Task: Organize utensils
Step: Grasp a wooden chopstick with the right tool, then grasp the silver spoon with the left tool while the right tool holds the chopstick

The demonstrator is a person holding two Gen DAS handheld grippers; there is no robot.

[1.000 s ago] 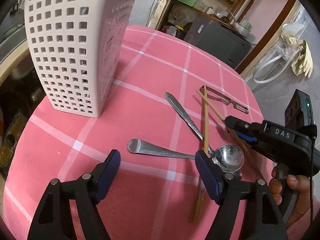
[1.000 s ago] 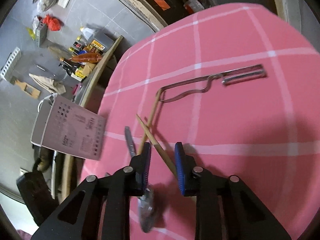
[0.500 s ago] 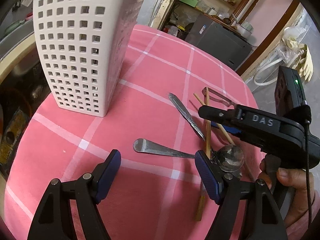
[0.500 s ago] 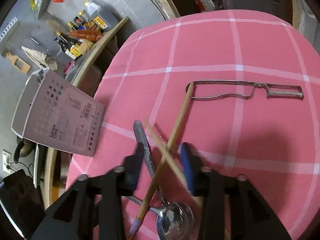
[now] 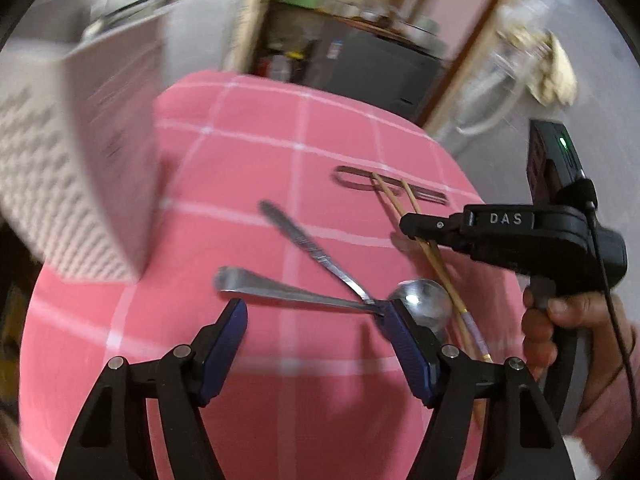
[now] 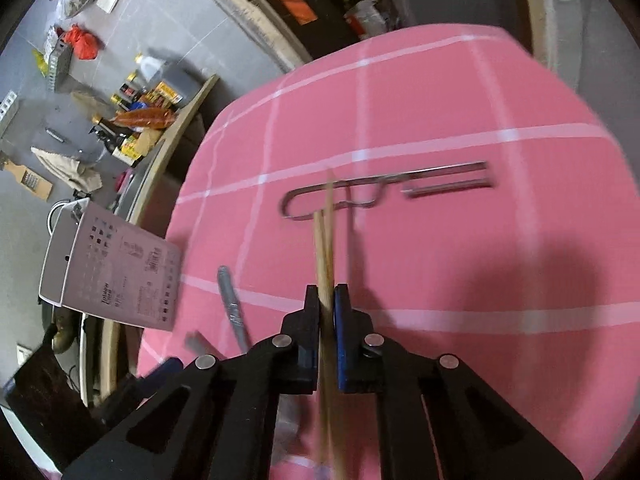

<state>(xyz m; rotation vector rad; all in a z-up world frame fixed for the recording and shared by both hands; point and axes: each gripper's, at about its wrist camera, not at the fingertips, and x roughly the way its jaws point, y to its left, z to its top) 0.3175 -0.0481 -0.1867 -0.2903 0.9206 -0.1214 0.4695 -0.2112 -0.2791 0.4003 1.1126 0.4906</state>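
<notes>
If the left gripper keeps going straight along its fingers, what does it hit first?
Probably the spoon: its handle lies crosswise just past the open left gripper. The right finger already sits near the bowel end; depth is unclear through motion blur.
</notes>
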